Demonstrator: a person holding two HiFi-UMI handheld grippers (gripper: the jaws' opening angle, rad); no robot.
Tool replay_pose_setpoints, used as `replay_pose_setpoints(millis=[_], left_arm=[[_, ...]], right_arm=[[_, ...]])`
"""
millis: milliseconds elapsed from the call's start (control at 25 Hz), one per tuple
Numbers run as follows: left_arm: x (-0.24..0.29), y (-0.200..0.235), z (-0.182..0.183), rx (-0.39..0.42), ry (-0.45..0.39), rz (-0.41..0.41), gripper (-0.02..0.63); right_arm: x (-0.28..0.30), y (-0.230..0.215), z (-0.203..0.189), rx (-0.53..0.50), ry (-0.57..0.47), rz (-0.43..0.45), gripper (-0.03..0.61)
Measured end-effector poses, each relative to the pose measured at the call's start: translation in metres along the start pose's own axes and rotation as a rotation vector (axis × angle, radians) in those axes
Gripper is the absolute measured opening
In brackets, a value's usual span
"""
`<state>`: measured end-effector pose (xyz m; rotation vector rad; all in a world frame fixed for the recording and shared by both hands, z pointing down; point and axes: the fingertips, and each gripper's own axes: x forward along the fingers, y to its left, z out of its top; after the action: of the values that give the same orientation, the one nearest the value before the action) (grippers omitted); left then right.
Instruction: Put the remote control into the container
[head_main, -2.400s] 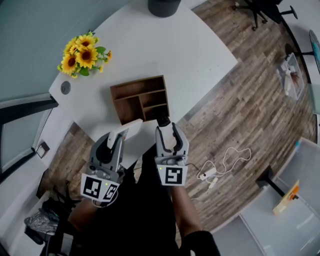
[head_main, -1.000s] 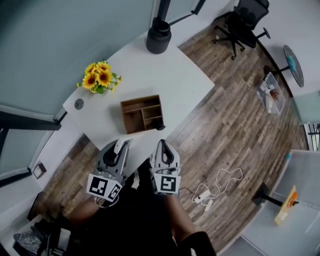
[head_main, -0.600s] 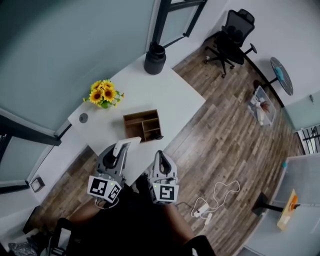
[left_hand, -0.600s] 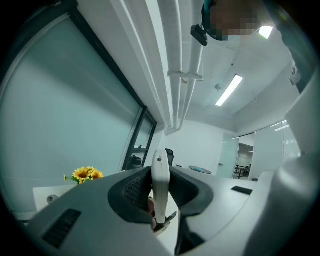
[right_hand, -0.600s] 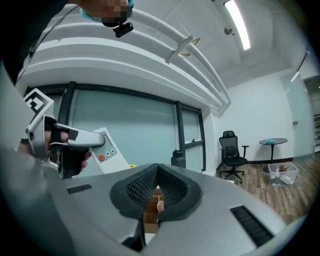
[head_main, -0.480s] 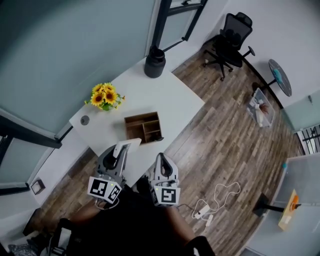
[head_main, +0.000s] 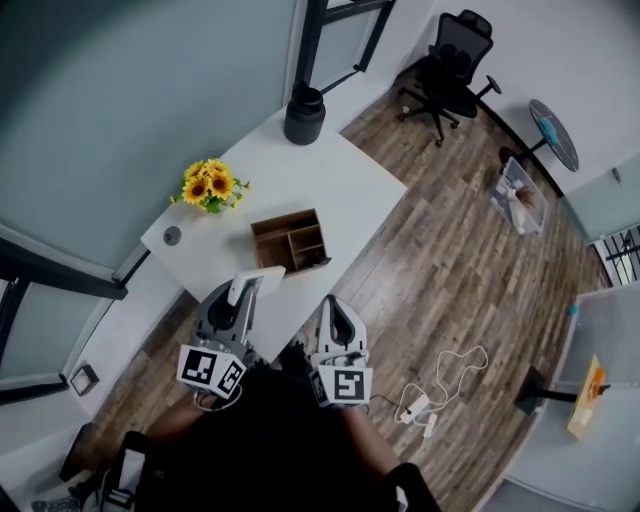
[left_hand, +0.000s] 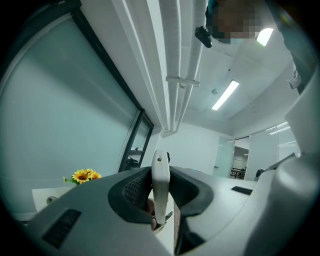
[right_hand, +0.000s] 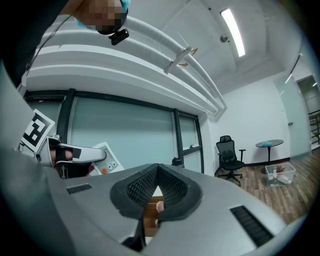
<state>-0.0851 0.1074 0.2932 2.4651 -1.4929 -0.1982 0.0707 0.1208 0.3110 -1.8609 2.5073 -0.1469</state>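
Observation:
A white remote control (head_main: 256, 284) is clamped in my left gripper (head_main: 246, 296), held over the near edge of the white table (head_main: 330, 175). In the left gripper view the remote (left_hand: 160, 187) stands edge-on between the pads. The wooden container (head_main: 290, 240), with several open compartments, sits on the table just beyond the remote. My right gripper (head_main: 334, 306) hangs beside the left, off the table's near corner, shut with nothing in it. The right gripper view shows its pads (right_hand: 145, 189) meeting, with the left gripper and the remote (right_hand: 102, 159) off to its left.
Sunflowers (head_main: 210, 185) stand at the table's left end and a black cylinder (head_main: 303, 114) at its far end. A black office chair (head_main: 452, 55) and a white cable (head_main: 440, 385) are on the wooden floor to the right.
Both grippers have lifted, the left still holding the remote. The head view has pulled back, so the table and container look smaller and farther.

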Motion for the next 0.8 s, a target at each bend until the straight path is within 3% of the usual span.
replay_pose_setpoints(millis=[640, 800], left_arm=[[-0.032, 0.001, -0.004, 0.02, 0.008, -0.044, 0.095], [-0.04, 0.005, -0.012, 0.027, 0.044, -0.051, 0.095]], right_arm=[[-0.027, 0.028, -0.006, -0.016, 0.01, -0.03, 0.005], [-0.036, 0.036, -0.007, -0.008, 0.007, -0.044, 0.005]])
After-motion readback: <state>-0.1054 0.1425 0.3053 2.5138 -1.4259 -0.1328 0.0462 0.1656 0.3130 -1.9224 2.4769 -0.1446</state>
